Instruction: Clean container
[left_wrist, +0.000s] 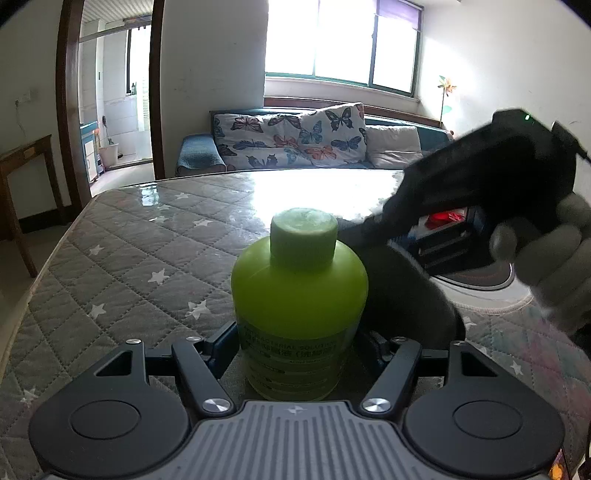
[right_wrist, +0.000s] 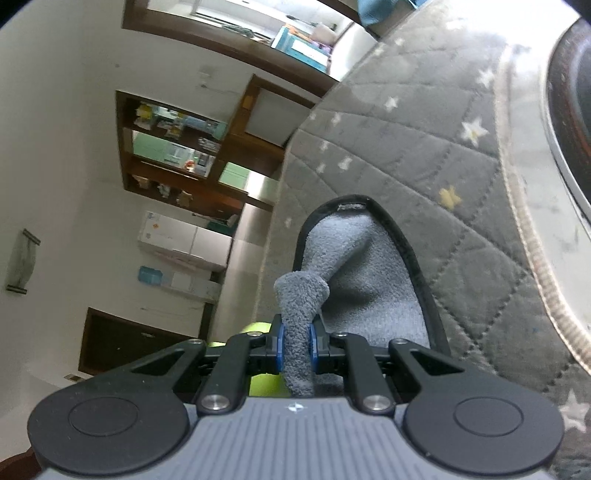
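Note:
A lime-green bottle (left_wrist: 299, 295) with a pale green cap stands upright on the star-quilted table cover (left_wrist: 129, 266). My left gripper (left_wrist: 299, 347) is shut on its lower body, one blue pad on each side. My right gripper (right_wrist: 296, 343) is shut on a bunched fold of a grey fleece cloth (right_wrist: 351, 266) with black trim. In the left wrist view the right gripper (left_wrist: 380, 219) reaches in from the right, held by a gloved hand (left_wrist: 546, 258). The cloth (left_wrist: 406, 295) hangs dark beside the bottle's right shoulder. A strip of the green bottle (right_wrist: 258, 384) shows under the right gripper.
A round dark object with a white rim (left_wrist: 480, 284) lies on the table to the right, behind the cloth, also at the edge of the right wrist view (right_wrist: 569, 110). A sofa with butterfly cushions (left_wrist: 295, 136) stands beyond the table. A wooden side table (left_wrist: 22, 177) is at the left.

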